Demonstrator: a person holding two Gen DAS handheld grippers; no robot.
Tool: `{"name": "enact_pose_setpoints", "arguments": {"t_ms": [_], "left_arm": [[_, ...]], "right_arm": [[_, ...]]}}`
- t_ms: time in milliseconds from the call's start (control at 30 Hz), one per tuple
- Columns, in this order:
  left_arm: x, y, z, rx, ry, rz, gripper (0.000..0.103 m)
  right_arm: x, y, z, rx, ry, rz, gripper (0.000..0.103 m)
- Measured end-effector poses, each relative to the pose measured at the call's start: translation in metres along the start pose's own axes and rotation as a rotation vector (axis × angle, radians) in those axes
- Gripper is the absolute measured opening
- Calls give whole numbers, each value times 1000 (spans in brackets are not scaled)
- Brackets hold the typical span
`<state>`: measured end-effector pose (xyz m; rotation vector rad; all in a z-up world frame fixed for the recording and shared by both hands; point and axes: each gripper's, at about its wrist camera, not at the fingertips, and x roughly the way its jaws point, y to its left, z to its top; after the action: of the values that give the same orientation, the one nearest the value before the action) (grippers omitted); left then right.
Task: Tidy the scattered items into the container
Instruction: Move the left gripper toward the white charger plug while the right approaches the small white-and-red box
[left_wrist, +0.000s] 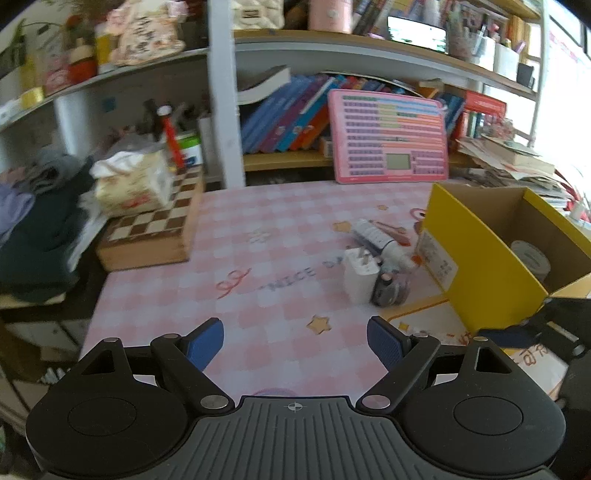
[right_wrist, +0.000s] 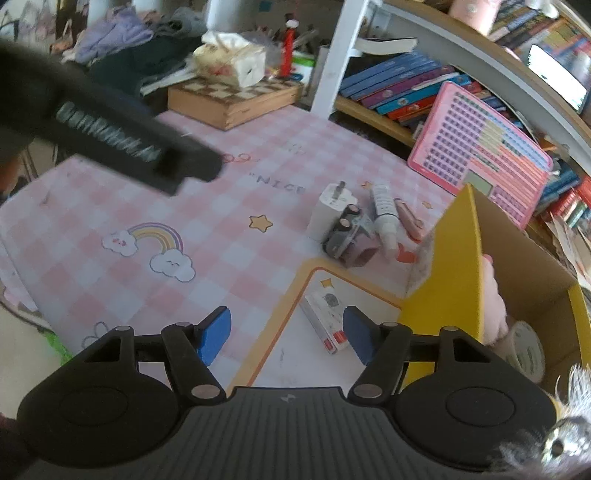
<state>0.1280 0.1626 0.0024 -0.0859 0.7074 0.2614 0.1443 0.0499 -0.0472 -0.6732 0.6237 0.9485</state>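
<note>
Both grippers hang over the pink checked mat (left_wrist: 258, 236) with nothing between their blue pads. The left gripper (left_wrist: 295, 345) has its jaws spread wide, and so does the right gripper (right_wrist: 286, 334).

The right wrist view gives us plenty the left one misses: a flat red-and-white packet (right_wrist: 327, 321) lying on the mat's white corner panel, just ahead of the right-hand pad, a printed rainbow with clouds (right_wrist: 155, 247), and something soft and pink (right_wrist: 493, 306) tucked inside the box against its yellow wall. The other gripper crosses the upper left of that view as a dark blur. The left view, in turn, looks straight onto the shelf of books (left_wrist: 291, 110).

The box (left_wrist: 480, 266) is cardboard, yellow outside and brown inside, open at the top, with a roll of tape (left_wrist: 532, 258) on its floor. Beside it sits the scattered cluster: a blocky white charger (left_wrist: 360, 275) with metal prongs up, touching a small dark bundle (left_wrist: 389, 290) that I can't identify, then a slim white tube (left_wrist: 376, 238) and a thin pink item (right_wrist: 408, 221).

That cluster lies ahead and right of the left gripper, and well ahead of the right one. A wooden chessboard case (left_wrist: 155, 229) carries a tissue pack (left_wrist: 129, 184).
</note>
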Motion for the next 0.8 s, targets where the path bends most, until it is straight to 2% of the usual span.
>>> {"name": "enact_pose_setpoints", "arguments": {"t_ms": [433,633,800], "left_arm": [[57,-18,30,50,52,-107,86],[85,-24,37,54,82,-140,86],[110,-29,46,26,93,-163,75]], "right_arm": [[49,0,10,-6,64,29,63],[59,-6,8,10,89,34,57],[65,-14,8,30,99,16,55]]}}
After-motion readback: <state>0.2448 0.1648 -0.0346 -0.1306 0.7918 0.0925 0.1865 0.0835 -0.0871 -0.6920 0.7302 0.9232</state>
